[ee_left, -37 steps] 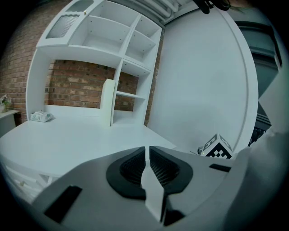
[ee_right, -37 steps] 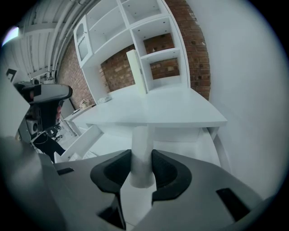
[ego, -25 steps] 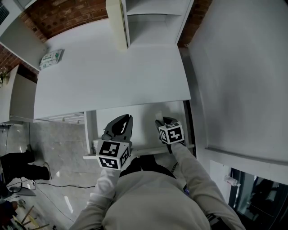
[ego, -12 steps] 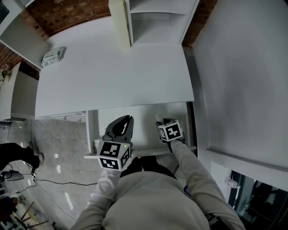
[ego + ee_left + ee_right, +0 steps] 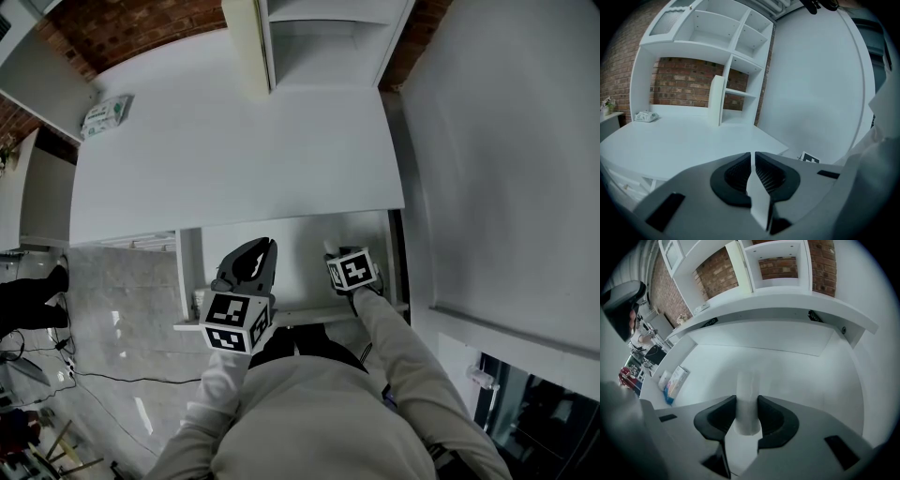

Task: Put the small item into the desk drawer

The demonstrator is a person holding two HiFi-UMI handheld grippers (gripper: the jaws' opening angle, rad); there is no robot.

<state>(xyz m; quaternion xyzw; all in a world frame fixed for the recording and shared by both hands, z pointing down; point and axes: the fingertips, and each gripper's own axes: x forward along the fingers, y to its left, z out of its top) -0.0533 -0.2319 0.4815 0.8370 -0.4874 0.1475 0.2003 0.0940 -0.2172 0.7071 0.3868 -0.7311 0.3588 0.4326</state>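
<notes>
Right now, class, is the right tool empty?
No, the right tool grips a small white cylinder between its jaws over the open drawer.

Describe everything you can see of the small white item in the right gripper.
The small item is a pale white, smooth, rounded, tube-like piece, its far end blurred. It sticks out past the jaws of the right gripper, which press on its sides. It hangs over the open drawer; whether it touches the floor cannot be told.

Home study or office: white desk (image 5: 234,159) with shelves (image 5: 726,42), brick wall (image 5: 679,86), glossy floor (image 5: 122,309).
</notes>
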